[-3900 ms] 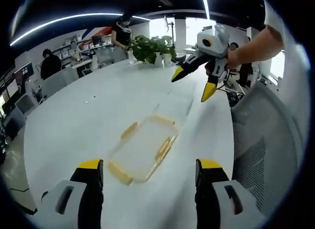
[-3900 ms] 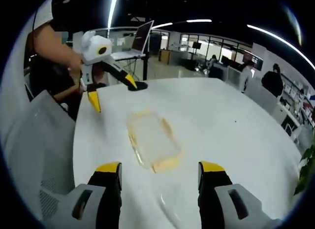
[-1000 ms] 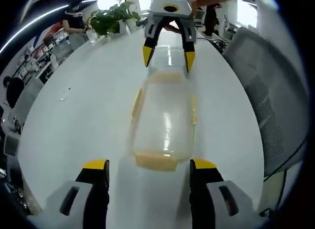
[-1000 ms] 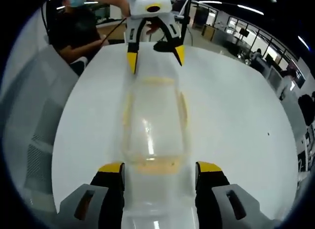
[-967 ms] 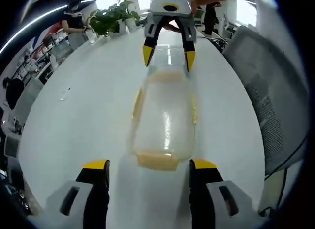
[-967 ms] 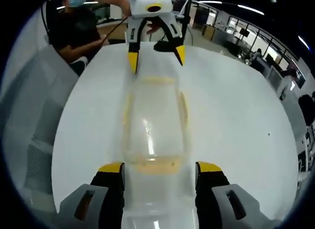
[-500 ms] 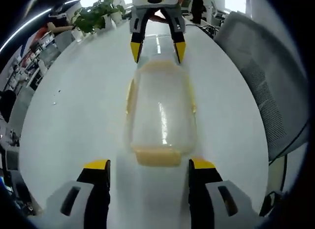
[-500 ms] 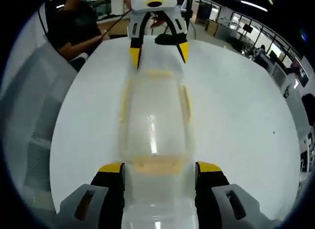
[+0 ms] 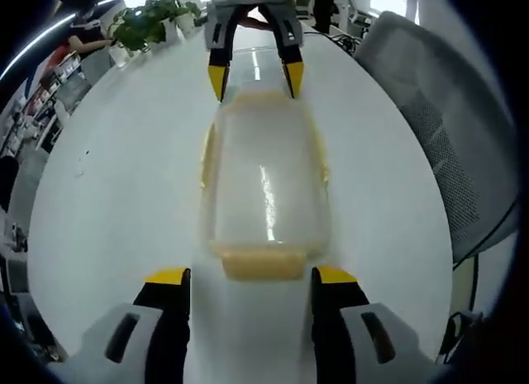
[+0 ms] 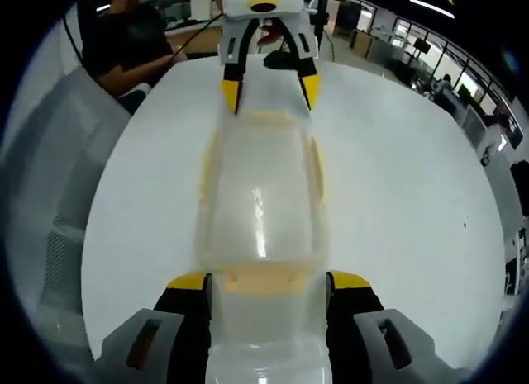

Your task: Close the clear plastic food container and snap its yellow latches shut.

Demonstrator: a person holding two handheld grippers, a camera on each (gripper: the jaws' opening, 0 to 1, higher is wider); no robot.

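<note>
The clear food container (image 9: 264,177) lies on the white table (image 9: 124,186), well in from every edge, with its lid already down on it. Four yellow latches ring it: one at each short end (image 9: 263,263) and one along each long side (image 9: 207,157). Whether any of them has clicked home I cannot tell from these pictures; none looks pressed flat by a claw.

The left claw (image 9: 250,277) sits at one short end, its jaws apart with that end latch just between and ahead of the tips. The right claw (image 10: 269,282) faces it from the opposite end, jaws likewise apart with its own end latch between the tips. In each view the other claw shows at the far end of the container.

So the closing looks done — the snapping of latches seems to be what is left, and the claws are placed as if to start on the two end latches.

Against the earlier frames: some seconds ago both claws were well apart from the container, with the other claw up in the air. A second ago they were already lined up at the ends, and since then each has crept in closer, so that the end latches now lie nearer the jaw tips. The container itself seems to have stayed put on the table.
</note>
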